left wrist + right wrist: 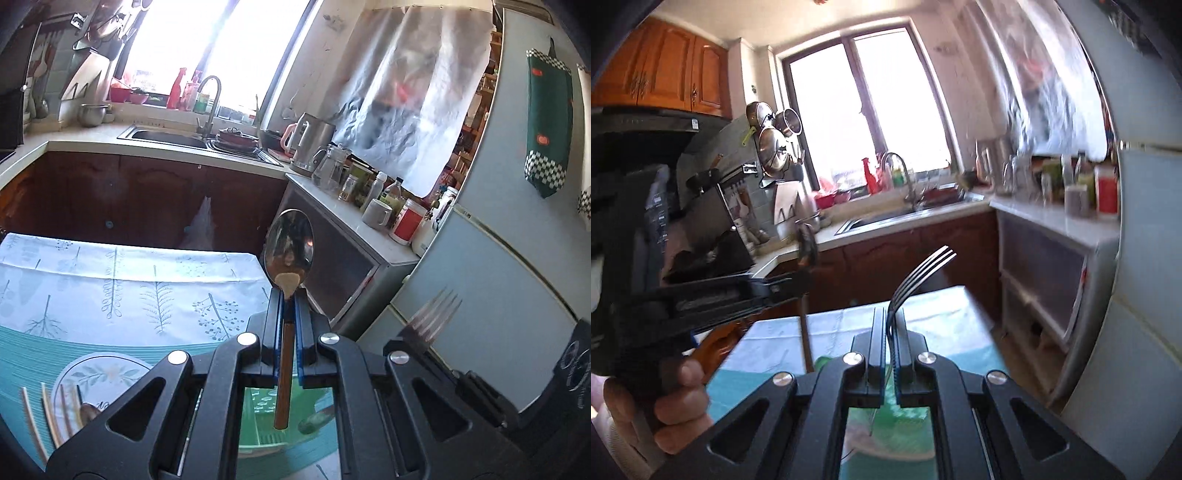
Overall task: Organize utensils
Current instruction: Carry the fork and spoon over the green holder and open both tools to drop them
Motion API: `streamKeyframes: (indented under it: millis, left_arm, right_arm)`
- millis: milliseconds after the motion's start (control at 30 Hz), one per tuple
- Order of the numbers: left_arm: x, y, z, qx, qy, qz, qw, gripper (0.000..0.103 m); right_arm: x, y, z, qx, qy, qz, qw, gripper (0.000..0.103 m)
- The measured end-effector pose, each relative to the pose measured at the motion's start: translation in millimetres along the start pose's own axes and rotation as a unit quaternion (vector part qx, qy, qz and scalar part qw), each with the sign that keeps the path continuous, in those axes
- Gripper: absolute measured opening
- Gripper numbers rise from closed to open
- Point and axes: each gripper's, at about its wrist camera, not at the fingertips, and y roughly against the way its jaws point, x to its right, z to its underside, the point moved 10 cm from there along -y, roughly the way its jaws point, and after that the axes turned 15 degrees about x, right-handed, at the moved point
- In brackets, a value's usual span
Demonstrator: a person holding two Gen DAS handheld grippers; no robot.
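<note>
My left gripper [288, 295] is shut on a spoon [289, 247] with a brown handle, held high above the table with its steel bowl pointing ahead. My right gripper [889, 314] is shut on a steel fork [919, 269], tines up and curving to the right. In the left wrist view the fork [434, 314] appears blurred at the right. In the right wrist view the spoon [807, 240] shows edge-on at the left, above a hand [679, 398] that holds the left gripper. Below lie a green basket [266, 406] and a plate [99, 373] with chopsticks [33, 417] and more utensils.
A patterned tablecloth [129, 288] and a teal mat [29, 354] cover the table. Behind it stand dark cabinets, a sink [166, 134] with a faucet, a kettle [310, 144] and a counter with jars [406, 221]. A fridge [517, 277] stands close at the right.
</note>
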Motion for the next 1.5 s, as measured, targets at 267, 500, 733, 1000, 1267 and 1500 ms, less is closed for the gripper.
streamKeyframes:
  millis: [267, 500, 733, 1000, 1267, 1500]
  left_arm:
    - [-21.3, -23.8, 61.2, -0.016, 0.002, -0.012, 0.9998, 0.003]
    - [-32.4, -17.6, 92.7, -0.045, 0.003, -0.017, 0.9989, 0.008]
    - [-40.4, 27.5, 90.7, -0.058, -0.002, -0.036, 0.9977, 0.063]
    - [-73.0, 85.1, 86.2, -0.085, -0.016, -0.091, 0.9921, 0.063]
    - [-122.7, 155.4, 102.8, -0.125, -0.037, -0.173, 0.9763, 0.063]
    - [-148.0, 199.3, 130.4, -0.159, -0.028, -0.198, 0.9668, 0.063]
  right_arm:
    - [-2.9, -21.5, 10.3, 0.021, 0.078, 0.004, 0.997, 0.002]
    - [0.9, -37.3, 45.0, -0.024, 0.112, -0.008, 0.993, 0.002]
    - [-7.5, -39.5, 75.0, -0.092, 0.129, -0.034, 0.987, 0.019]
    - [-14.0, -17.4, 71.2, -0.086, 0.116, -0.022, 0.989, 0.024]
    - [-22.2, 8.3, 60.9, -0.096, 0.076, -0.010, 0.992, 0.028]
    - [-40.2, 24.2, 74.2, -0.117, 0.065, -0.017, 0.991, 0.030]
